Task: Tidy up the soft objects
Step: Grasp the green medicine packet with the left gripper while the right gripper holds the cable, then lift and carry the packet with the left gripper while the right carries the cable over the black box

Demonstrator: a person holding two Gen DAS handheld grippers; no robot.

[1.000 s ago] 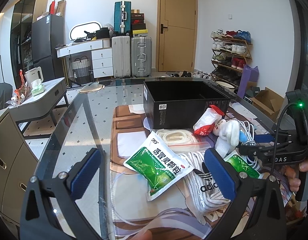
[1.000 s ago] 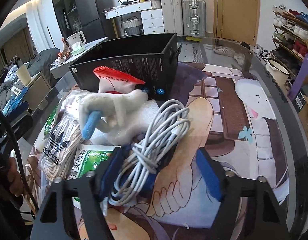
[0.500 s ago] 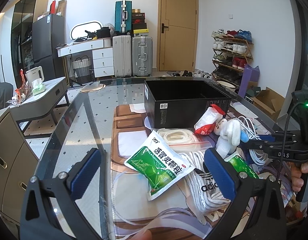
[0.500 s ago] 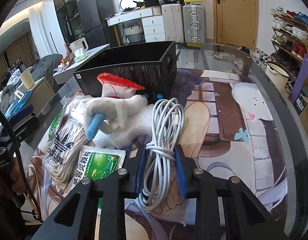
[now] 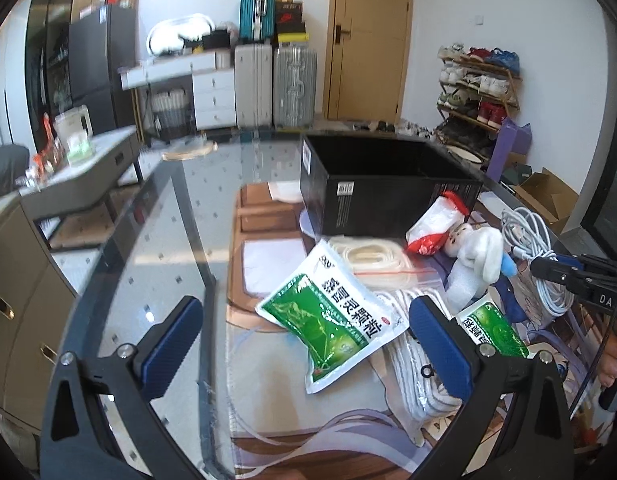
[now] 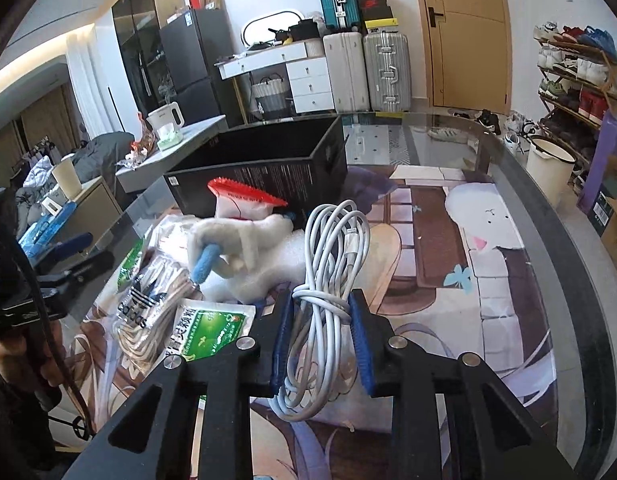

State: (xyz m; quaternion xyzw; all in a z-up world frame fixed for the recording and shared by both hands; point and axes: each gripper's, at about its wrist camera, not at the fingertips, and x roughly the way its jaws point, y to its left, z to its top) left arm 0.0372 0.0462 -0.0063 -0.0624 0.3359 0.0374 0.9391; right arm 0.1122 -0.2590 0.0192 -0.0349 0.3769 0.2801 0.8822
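- The right gripper (image 6: 319, 334) is clamped on a coiled white cable (image 6: 328, 280); its blue pads press the bundle from both sides at the wrapped waist, loops sticking out above and hanging below.
- In the left wrist view the same cable (image 5: 536, 248) sits at the table's right side, near the plush toy.
- The left gripper (image 5: 304, 344) has its fingers wide apart with nothing between the pads, above the pile's near-left side.
- The black box (image 6: 268, 164) stands open-topped at the far end of the pile; its interior looks unfilled from both views.
- Open room: the printed table mat (image 6: 488, 248) to the right of the cable is bare up to the curved edge of the glass table (image 6: 568, 240); in the left wrist view the glass to the left of the mat is also bare.
- Crowded side: the soft items lie tight together between the box and the near edge.
- Count: two green medicine sachets, a large one (image 5: 332, 320) and a smaller one (image 5: 492, 328) beside the left gripper's right finger.
- One white plush toy (image 6: 244, 248) with a blue part, lying on white foam wrap.
- One red-and-white packet (image 6: 240, 200) leaning against the box front.
- One zip bag of pale rope (image 5: 368, 256) and one Adidas-marked bag of cord (image 6: 148, 304).
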